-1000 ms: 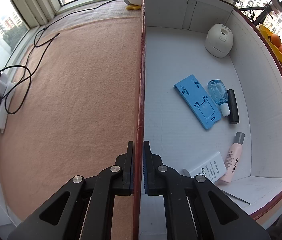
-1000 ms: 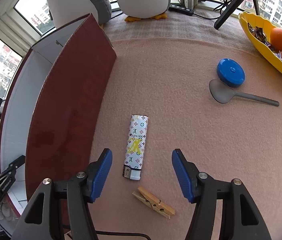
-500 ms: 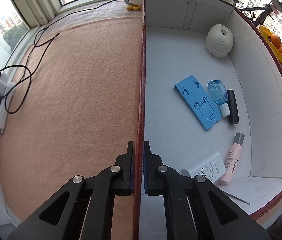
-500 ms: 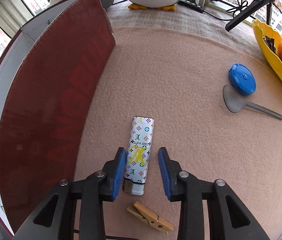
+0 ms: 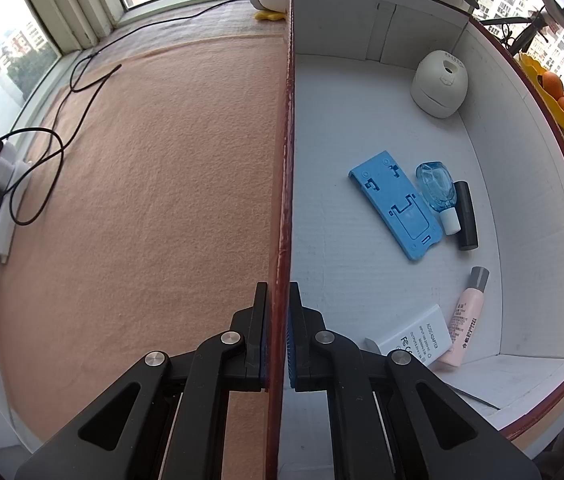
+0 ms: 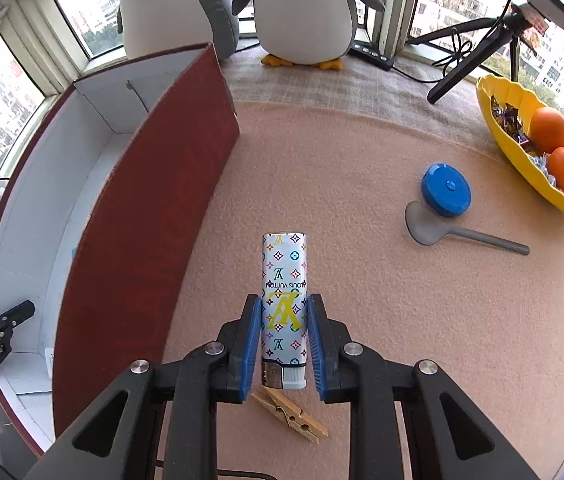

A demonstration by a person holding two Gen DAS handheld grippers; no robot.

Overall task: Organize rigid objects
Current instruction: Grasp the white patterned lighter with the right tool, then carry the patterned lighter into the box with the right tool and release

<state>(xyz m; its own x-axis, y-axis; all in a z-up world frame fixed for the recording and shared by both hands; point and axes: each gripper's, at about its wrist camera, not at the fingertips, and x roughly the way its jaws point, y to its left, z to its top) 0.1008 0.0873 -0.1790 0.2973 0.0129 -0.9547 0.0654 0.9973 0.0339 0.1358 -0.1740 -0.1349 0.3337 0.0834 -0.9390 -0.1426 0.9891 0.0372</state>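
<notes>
Gripping the lighter (image 6: pixel 284 300) lengthwise in our right hand-held gripper (image 6: pixel 284 344), we see the box (image 6: pixel 150 240) at frame left, its wall clamped by our left hand-held gripper (image 5: pixel 278 336).

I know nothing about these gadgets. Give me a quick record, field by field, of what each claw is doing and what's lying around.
left gripper: shut on the box wall
right gripper: shut on the patterned lighter
in the box: blue plate, small bottle, pink tube, white adapter
on the cloth: clothespin, blue lid, grey spoon
fruit bowl: far right
</notes>
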